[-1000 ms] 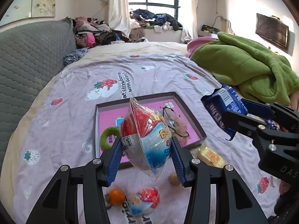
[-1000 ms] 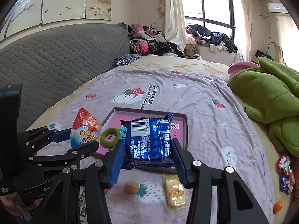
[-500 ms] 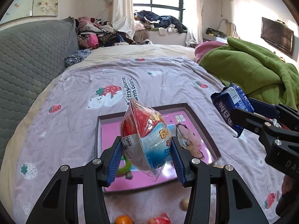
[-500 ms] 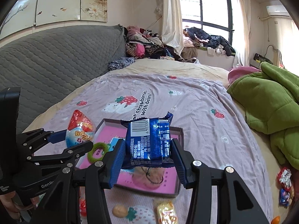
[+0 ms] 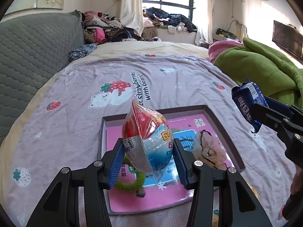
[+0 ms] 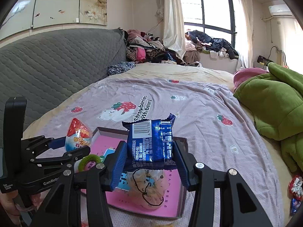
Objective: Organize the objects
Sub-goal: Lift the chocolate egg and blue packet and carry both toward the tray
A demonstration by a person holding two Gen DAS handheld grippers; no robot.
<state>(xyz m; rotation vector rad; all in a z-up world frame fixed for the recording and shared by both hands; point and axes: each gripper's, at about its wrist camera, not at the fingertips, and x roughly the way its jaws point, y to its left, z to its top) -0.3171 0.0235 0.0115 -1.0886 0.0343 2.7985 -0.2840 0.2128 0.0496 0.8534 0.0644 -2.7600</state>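
Blue ribbed pads of the left gripper (image 5: 148, 159) clamp one red-and-blue egg-shaped packet (image 5: 146, 140) above the pink-floored box tray (image 5: 223, 123). In tray: one green ring (image 5: 130, 183), one peach pouch (image 5: 210, 151).

Right wrist view: right gripper (image 6: 149, 164) clamps one blue snack packet (image 6: 150, 143) over the tray; two loose wrapped sweets (image 6: 296, 186) on the lilac bedsheet (image 6: 204, 124).

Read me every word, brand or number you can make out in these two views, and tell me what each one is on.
"strawberries with bears!" on the lilac bedsheet.
"GenRobo", cut off at the edge, on the left gripper body.
"6 977700", partly hidden, beside the barcode on the blue snack packet; "400-010-983" lower down; the rest too small to read.
Yellow lettering on the red and blue egg-shaped packet: distorted, unreadable.
Print on the pink box lining: too small.
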